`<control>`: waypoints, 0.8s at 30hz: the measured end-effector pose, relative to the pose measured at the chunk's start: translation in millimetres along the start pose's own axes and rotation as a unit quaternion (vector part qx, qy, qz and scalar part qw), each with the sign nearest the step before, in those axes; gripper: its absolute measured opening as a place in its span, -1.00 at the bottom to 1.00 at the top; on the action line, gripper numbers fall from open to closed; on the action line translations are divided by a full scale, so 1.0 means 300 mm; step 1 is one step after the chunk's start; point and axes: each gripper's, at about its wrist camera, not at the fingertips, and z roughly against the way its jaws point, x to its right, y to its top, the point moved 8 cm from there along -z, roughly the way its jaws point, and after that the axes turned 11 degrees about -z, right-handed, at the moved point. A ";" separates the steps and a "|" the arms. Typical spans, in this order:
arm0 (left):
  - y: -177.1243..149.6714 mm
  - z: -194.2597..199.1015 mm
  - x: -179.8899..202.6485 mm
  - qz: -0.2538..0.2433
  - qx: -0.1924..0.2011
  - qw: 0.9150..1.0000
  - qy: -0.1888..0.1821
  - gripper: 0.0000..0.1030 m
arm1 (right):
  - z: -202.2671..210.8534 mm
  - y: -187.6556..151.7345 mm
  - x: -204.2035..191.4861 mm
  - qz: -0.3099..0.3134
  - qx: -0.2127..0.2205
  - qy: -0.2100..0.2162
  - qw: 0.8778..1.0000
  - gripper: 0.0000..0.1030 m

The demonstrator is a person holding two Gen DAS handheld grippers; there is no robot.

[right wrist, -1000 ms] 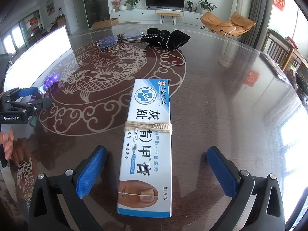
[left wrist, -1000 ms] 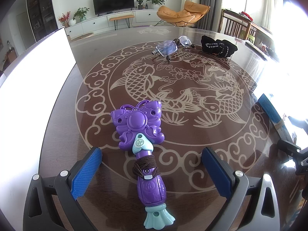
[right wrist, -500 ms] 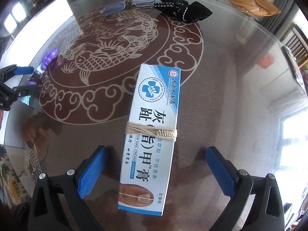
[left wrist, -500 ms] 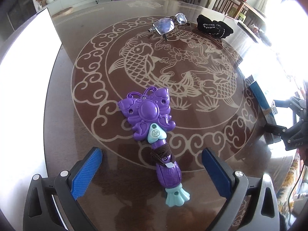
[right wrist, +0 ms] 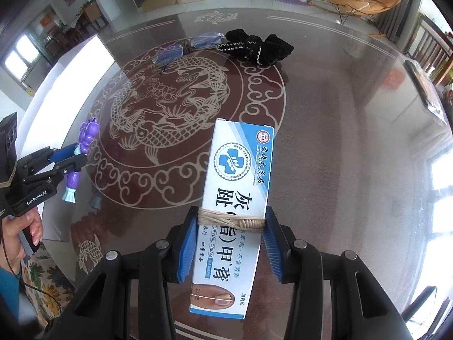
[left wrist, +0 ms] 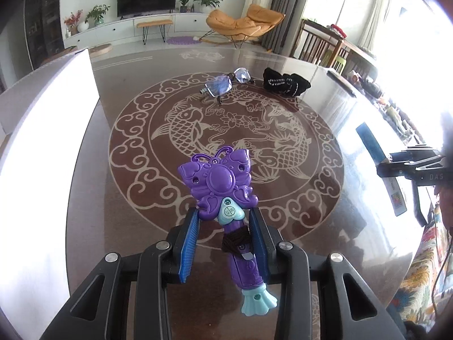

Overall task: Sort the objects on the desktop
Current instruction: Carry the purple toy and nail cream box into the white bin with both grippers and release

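While its jaws are closing, the left gripper point(left wrist: 223, 235) has the purple butterfly toy wand point(left wrist: 223, 198) between its blue pads point(left wrist: 189, 243): the right pad presses the handle where dark cord is wound, the left pad meets the lower edge of the butterfly head, and the teal tail sticks out behind the fingers. Beyond its tips on the glass table point(left wrist: 325, 221), a pair of glasses point(left wrist: 226, 83) lies far ahead, with a black beaded cloth point(left wrist: 286, 85) just to their right. The right gripper point(right wrist: 230, 243), jaws also closing, squeezes a blue-and-white nail cream box point(right wrist: 236, 198) at its twine binding, the box pointing forward past the tips. Well to its left a hand point(right wrist: 25, 238) holds the other gripper.
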 end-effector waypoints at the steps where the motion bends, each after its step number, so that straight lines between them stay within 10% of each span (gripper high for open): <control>1: -0.011 0.039 -0.006 0.008 0.014 1.000 -0.003 -0.30 | 0.016 0.001 -0.018 0.009 0.003 -0.001 1.000 -0.14; 12: -0.052 0.643 -0.274 0.094 0.168 0.981 0.025 -0.30 | 0.169 0.115 -0.611 0.113 0.049 0.079 0.989 -0.14; 24: -0.491 0.771 -0.879 0.227 0.073 0.957 0.165 -0.30 | 0.168 0.001 -1.572 0.223 0.057 0.258 0.938 -0.14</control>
